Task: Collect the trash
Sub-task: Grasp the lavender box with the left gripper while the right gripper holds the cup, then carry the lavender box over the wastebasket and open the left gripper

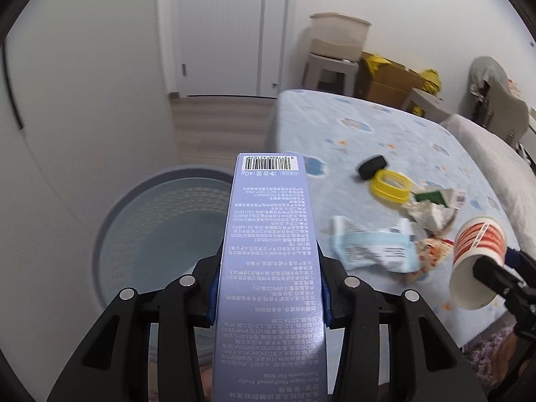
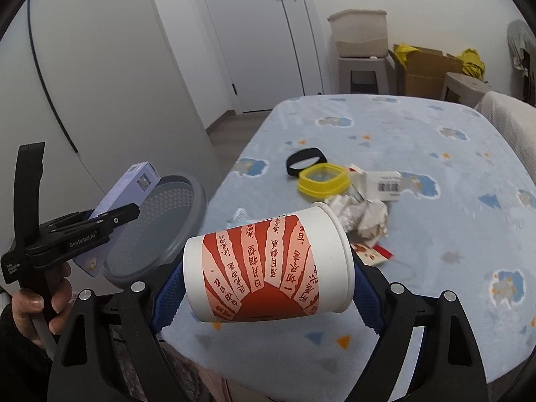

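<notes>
The toothpaste box (image 1: 269,268) is the most readable thing here: upside down it says "Toothpaste For Kids" and "Anti-Sugar Mothproof Fruity", there's "40g" by the barcode, plus "VITIS VINIFERA" and "0.08%" in the small print. The rest is Chinese, too tiny for me. The left gripper (image 2: 115,216) has "GenRobot.AI" printed along its side. The cup (image 2: 268,264) has red Chinese characters on its rays. A white label (image 2: 385,184) on the bed carries a barcode, digits unreadable.

A white door (image 2: 268,33) stands far off; right of it, a beige bin (image 2: 360,35) sits on a stool (image 2: 363,72), cardboard boxes (image 2: 423,70) beside.
</notes>
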The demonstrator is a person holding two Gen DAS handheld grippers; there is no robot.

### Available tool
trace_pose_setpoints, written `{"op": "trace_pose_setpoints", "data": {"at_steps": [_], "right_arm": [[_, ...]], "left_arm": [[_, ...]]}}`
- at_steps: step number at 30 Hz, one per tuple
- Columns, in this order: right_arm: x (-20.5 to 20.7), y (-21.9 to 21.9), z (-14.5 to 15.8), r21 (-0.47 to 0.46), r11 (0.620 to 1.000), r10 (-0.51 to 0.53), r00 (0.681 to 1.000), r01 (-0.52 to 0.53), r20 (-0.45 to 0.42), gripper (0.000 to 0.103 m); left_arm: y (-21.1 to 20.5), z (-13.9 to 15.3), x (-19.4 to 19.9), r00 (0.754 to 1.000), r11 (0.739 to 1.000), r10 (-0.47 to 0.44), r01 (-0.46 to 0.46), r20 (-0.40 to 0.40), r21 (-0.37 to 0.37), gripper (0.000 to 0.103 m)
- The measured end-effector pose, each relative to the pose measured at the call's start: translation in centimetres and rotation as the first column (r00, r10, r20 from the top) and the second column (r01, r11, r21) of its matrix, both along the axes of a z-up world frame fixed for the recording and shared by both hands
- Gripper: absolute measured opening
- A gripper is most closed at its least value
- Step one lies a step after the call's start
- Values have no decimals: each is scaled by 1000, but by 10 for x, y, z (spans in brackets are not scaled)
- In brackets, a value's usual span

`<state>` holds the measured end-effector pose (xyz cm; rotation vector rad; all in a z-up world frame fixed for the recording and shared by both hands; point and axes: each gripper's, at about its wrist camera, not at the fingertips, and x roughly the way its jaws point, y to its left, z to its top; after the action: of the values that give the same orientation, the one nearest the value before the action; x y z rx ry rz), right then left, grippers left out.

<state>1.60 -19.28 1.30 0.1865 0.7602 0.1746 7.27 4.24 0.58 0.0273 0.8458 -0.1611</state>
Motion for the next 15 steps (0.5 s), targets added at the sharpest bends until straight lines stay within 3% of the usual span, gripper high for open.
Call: {"op": "trace_pose_setpoints", "data": {"at_steps": [7,15], "right_arm": [[41,59,9,-14,990,140,990,-140,11,83],[88,130,3,-10,952,306,952,-306,4,83]], "left_arm": [[64,-6,10,988,988,152,-152,12,7,43],[100,-18,17,970,970,243,-243,5,22,43]]}}
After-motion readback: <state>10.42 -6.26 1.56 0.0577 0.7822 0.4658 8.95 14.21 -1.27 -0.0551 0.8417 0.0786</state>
